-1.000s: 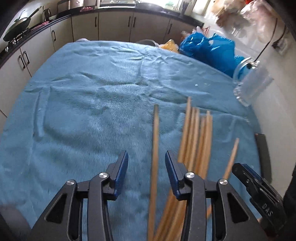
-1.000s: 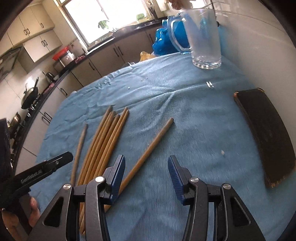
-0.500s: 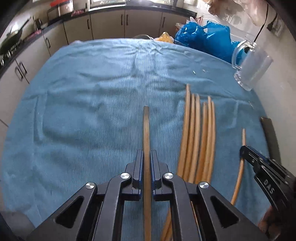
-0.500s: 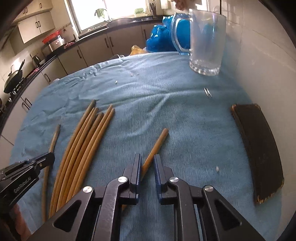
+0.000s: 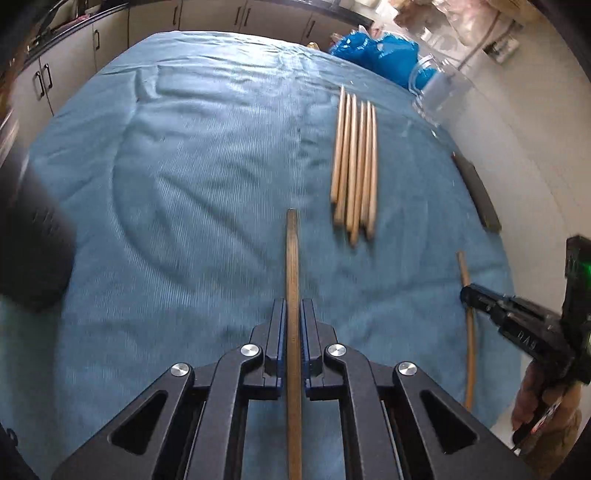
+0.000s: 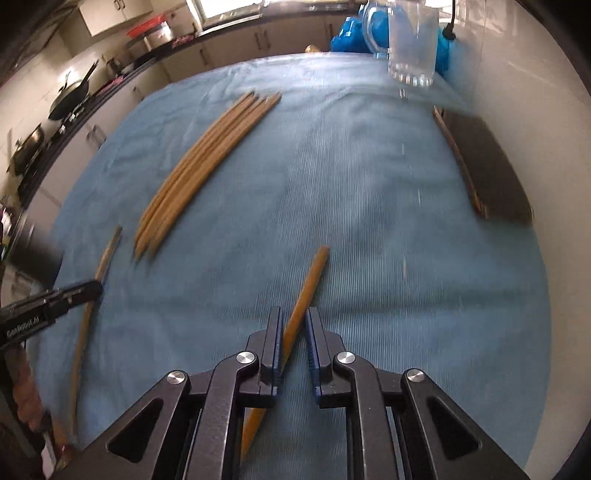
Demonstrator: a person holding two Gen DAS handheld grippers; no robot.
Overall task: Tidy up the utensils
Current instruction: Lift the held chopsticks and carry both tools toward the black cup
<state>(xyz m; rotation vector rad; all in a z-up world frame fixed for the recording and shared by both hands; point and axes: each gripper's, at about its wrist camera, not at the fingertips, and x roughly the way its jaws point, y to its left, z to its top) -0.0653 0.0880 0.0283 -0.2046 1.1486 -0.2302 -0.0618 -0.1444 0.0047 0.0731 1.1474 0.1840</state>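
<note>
So, what I see from my seat, left to right:

Room: I see kitchen cabinets [image 5: 110,22] along the far side and pans [image 6: 70,99] on the counter at the far left; a white wall runs down the right.

Surface: I work over a wrinkled blue cloth [image 5: 184,166] that covers the whole table.

Dark blur: something black [image 5: 33,251] sits at the left edge of the left view; I cannot tell what it is.

Left gripper [image 5: 293,314]: its jaws are clamped tight on one dark chopstick [image 5: 292,258], which sticks out ahead over the cloth.

Bundle [image 5: 354,166]: five pale chopsticks lie side by side, touching, beyond and right of that held stick.

Right gripper [image 6: 293,321]: its jaws stand narrow and grip one orange-brown chopstick [image 6: 310,280], which slants across them; its near end is cut off under the fingers.

Count: seven chopsticks, five lying and two held.

Glass mug [image 6: 412,40]: one, at the far right corner, blurred, with blue plastic bags [image 5: 373,55] behind it.

Dark flat board [image 6: 487,170]: one, along the right wall; I cannot tell what it is.

Hands: only partly visible at the frame edges.
</note>
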